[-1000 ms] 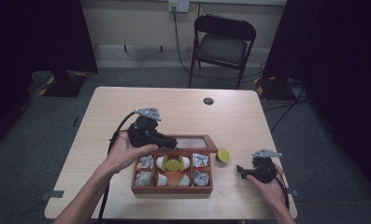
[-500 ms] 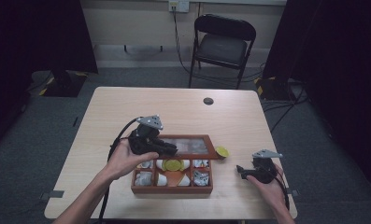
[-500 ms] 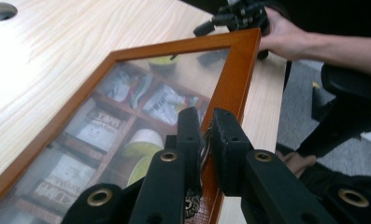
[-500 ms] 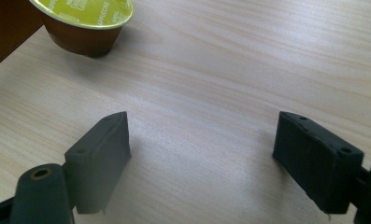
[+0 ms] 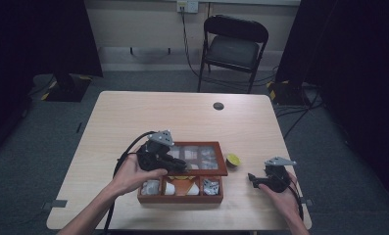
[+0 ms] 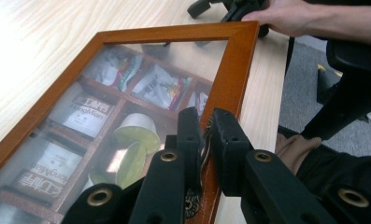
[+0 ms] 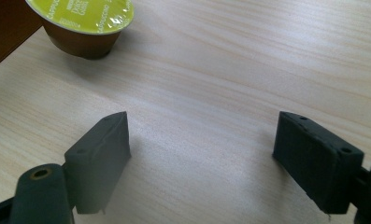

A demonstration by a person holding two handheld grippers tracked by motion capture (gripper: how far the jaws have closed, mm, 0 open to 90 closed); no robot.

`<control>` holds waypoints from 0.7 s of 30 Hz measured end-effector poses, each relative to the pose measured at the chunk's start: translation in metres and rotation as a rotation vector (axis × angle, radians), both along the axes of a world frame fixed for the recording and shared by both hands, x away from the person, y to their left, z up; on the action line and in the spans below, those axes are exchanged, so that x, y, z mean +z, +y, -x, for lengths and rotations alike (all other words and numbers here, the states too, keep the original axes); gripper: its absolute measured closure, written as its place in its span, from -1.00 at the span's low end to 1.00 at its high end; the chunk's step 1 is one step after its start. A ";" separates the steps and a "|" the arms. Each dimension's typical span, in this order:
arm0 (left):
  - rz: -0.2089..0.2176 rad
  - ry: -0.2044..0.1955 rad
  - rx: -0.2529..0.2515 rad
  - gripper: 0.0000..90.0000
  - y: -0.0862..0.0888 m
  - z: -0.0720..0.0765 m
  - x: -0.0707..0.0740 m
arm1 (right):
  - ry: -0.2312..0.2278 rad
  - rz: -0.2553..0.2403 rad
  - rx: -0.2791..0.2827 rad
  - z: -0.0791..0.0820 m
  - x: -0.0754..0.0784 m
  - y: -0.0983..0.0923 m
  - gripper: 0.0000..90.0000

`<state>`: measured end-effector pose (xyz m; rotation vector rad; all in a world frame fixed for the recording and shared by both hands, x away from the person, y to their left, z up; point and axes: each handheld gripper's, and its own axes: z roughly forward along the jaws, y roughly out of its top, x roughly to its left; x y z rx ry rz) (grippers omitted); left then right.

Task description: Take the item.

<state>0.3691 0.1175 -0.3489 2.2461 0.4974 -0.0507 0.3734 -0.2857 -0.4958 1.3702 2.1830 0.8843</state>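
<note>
A wooden tea box [image 5: 180,198] with sachets and pods in its compartments sits near the table's front edge. Its glass lid [image 5: 199,172] hangs part-way down over it. My left gripper [image 5: 175,168] is shut on the lid's front frame; in the left gripper view the left gripper [image 6: 206,126] pinches a small brass clasp [image 6: 204,147] on the frame [image 6: 230,79]. A green-topped coffee pod [image 5: 232,159] stands on the table to the right of the box. My right gripper [image 5: 251,178] rests low beside it, open, and the right gripper [image 7: 202,140] has bare table between its pads, the pod [image 7: 85,23] ahead to its left.
A black folding chair [image 5: 233,49] stands beyond the far edge of the table [image 5: 133,117]. A small black disc [image 5: 218,105] lies on the far part of the top. The left gripper's cable [image 5: 126,152] loops left of the box. Dark curtains flank the room.
The lid has swung down from nearly upright to a shallow tilt over the box, with my left gripper following it toward the person. The right gripper has stayed put.
</note>
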 end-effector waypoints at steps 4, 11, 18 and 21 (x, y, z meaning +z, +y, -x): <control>-0.020 0.000 -0.017 0.83 -0.002 0.002 -0.004 | 0.001 -0.001 -0.001 0.000 0.000 0.000 -0.60; -0.056 0.003 -0.035 0.83 -0.007 0.006 -0.012 | 0.000 0.000 0.001 0.000 0.000 0.000 -0.60; -0.104 0.027 -0.071 0.84 -0.013 0.010 -0.028 | 0.000 0.000 0.000 0.000 0.000 0.000 -0.60; -0.135 0.039 -0.082 0.85 -0.018 0.011 -0.038 | 0.000 -0.001 0.001 0.000 0.000 0.000 -0.60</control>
